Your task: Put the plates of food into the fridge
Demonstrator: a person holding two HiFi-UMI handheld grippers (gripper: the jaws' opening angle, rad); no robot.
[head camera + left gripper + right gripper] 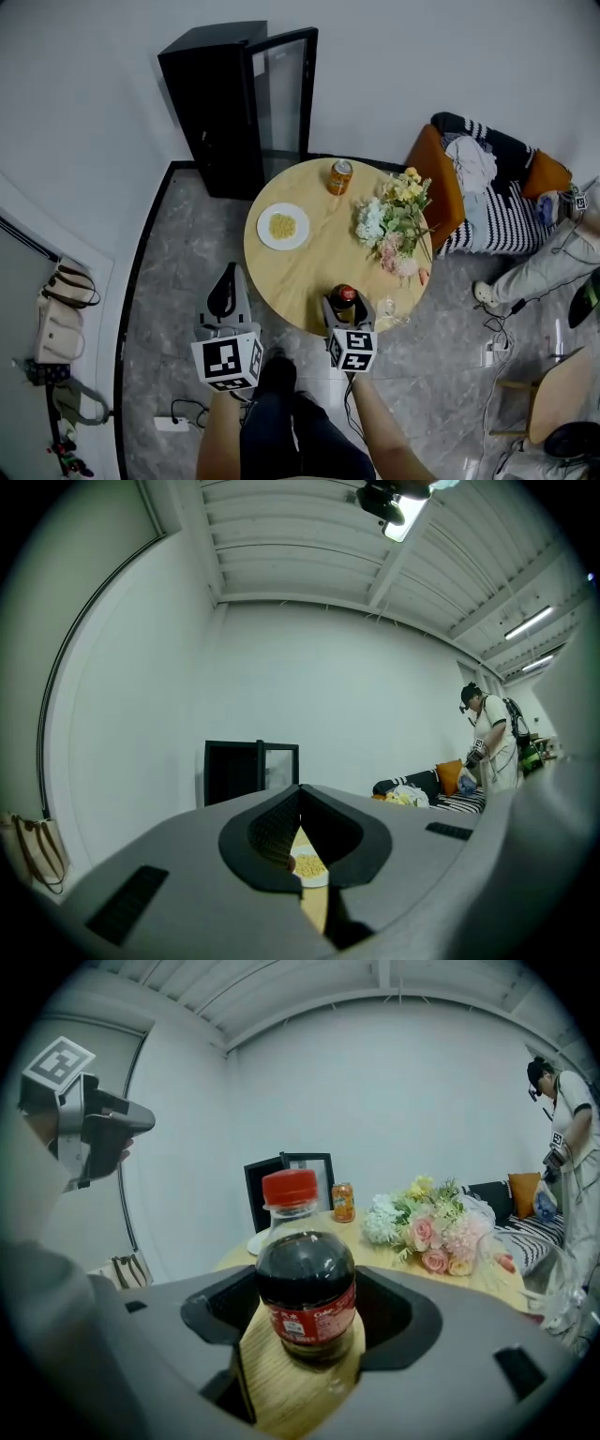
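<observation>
- the left gripper point(228, 275) is held off the near left edge of the round wooden table point(309, 272), over the floor. its jaws are closed together with nothing between them.
- through the narrow slit between those jaws, the left gripper view shows the plate and the fridge beyond it.
- the right gripper point(346, 309) is at the near edge of the table with its jaws spread apart, one on each side of a cola bottle point(306, 1283).
- the bottle has a red cap and stands upright on the wood. a thin strip of table shows on each side of its base, so no firm grip is visible.
- the white plate of yellow food point(283, 226) lies on the left part of the table, well apart from both grippers.
- the black fridge point(211, 94) stands against the wall beyond the table, with its glass door point(281, 89) swung open.
- an orange can point(340, 176) stands at the far edge of the table, and a flower bouquet point(394, 225) lies on the right side.
</observation>
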